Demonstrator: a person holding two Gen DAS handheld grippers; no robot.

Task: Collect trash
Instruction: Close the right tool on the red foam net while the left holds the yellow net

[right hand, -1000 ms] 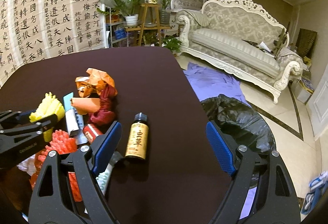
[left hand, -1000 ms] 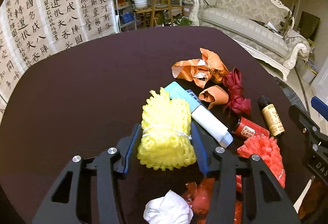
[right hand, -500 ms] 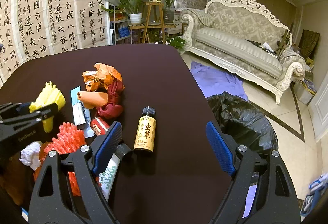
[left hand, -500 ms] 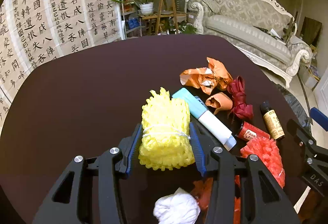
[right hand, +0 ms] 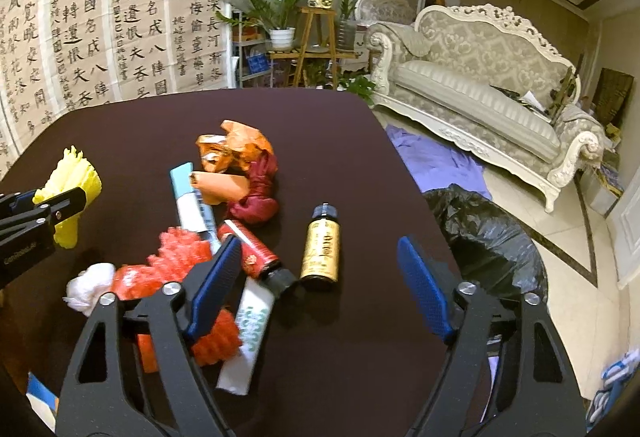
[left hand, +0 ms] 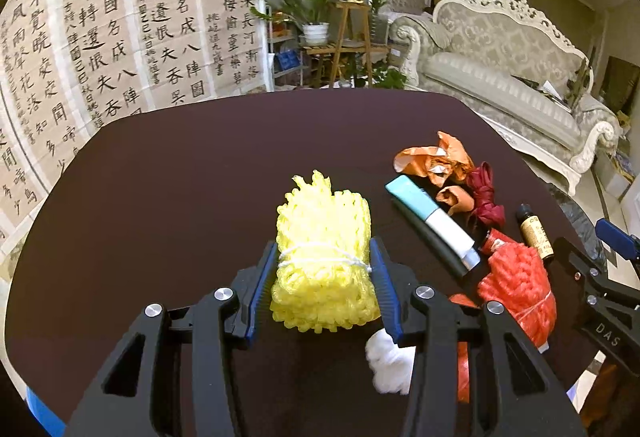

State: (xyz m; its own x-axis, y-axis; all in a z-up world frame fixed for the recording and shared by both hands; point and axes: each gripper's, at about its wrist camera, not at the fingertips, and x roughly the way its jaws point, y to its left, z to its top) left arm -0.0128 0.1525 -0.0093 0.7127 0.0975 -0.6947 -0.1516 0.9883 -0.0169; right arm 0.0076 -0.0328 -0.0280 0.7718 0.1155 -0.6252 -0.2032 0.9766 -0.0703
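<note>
Yellow foam netting (left hand: 326, 257), a soft mesh bundle tied round its middle with white string, sits clamped between the blue pads of the left gripper (left hand: 324, 277), both pads now pressed flat against its sides. A second ago the pads stood slightly off the bundle with a gap either side; they have since closed in, and the bundle appears raised a little off the dark brown table (left hand: 180, 177), though that is hard to confirm. The first piece of trash looks secured and ready to carry away. The right gripper (right hand: 320, 289) hovers with its jaws wide apart and nothing between them, just above a small brown glass bottle (right hand: 321, 243) lying on its side. To the left of that bottle lies the remaining litter: crumpled orange paper (right hand: 234, 147), a dark red ribbon knot (right hand: 258, 193), a pale blue and white tube (right hand: 190, 199), red foam netting (right hand: 176, 257) and a white tissue wad (right hand: 90, 283). Beyond the table's right edge, on the floor, sits an open black rubbish bag (right hand: 484, 233), the likely destination for everything gathered.
</note>
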